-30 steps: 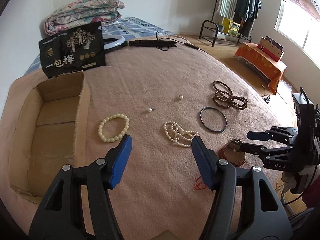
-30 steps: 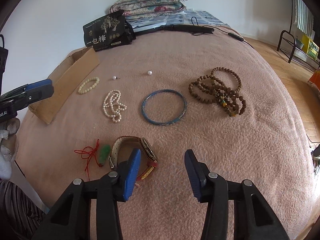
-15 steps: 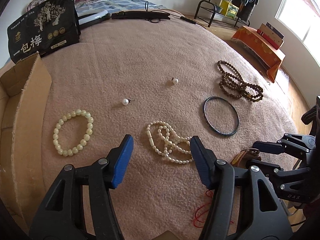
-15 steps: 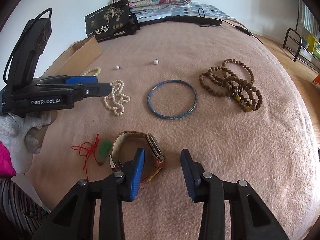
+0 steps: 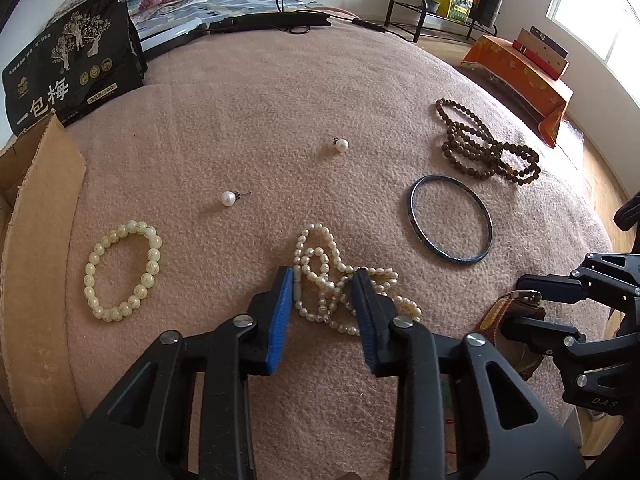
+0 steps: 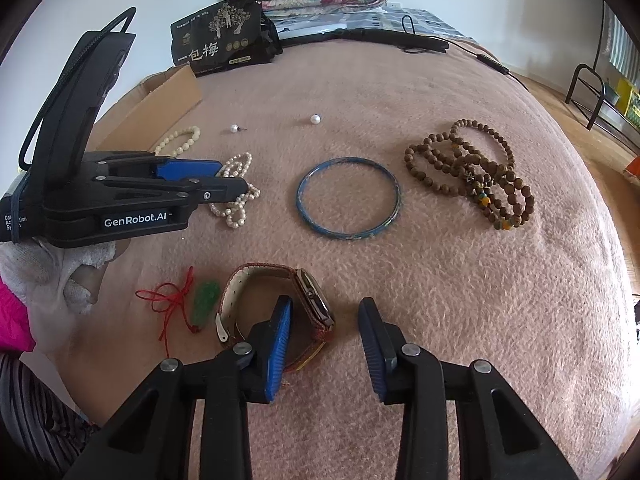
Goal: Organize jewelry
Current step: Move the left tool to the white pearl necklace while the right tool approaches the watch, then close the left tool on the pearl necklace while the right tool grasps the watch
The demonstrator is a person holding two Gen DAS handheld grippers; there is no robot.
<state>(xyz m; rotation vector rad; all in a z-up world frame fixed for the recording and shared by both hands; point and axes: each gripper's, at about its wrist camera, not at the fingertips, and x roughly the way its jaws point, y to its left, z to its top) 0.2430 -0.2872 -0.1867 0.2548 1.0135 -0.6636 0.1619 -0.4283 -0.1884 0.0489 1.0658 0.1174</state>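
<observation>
Pearl necklace (image 5: 336,280) heaped between closing left tongs (image 5: 322,285), no clear axis.

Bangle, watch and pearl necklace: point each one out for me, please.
bangle (image 6: 347,196), right wrist view, on the near-left stretch of its blue rim.
watch (image 6: 314,298), right wrist view, on the case face.
pearl necklace (image 5: 320,268), left wrist view, on a strand in the middle of the heap.

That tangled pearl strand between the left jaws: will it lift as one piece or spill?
The pearl strand lies in loose, overlapping loops, so it is probably floppy and will dangle unevenly. The left gripper, jaws just closing, straddles only some loops; others may trail. Smooth round beads could slip through the pads.
</observation>
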